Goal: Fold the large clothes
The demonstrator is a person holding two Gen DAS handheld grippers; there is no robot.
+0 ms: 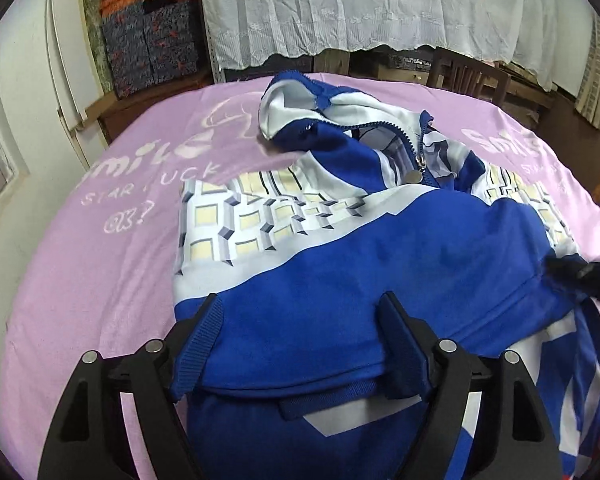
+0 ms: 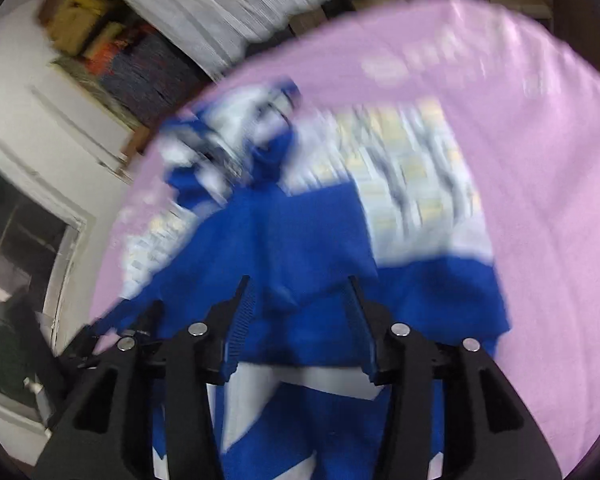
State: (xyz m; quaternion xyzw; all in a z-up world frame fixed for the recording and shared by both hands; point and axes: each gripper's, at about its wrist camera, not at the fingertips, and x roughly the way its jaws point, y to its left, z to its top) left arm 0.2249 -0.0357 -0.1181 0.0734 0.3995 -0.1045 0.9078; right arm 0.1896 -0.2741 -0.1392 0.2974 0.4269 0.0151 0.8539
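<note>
Right now my left gripper point(image 1: 300, 344) gapes around the jacket's point(image 1: 380, 256) blue hem fold; my right gripper point(image 2: 300, 320), half parted, hovers over it mid-bedsheet point(image 1: 100, 280), collar at the far edge.

Pink-sheeted bed point(image 1: 100, 280) bears a blue-white jacket point(image 1: 360, 264)

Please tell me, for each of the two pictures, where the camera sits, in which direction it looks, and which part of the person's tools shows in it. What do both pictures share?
Left wrist: on the left claw, looking forward and down over the blue jacket; both fingers show.
Right wrist: on the right claw, looking down, blurred; both fingers show.
Shared: jacket, pink sheet.
</note>
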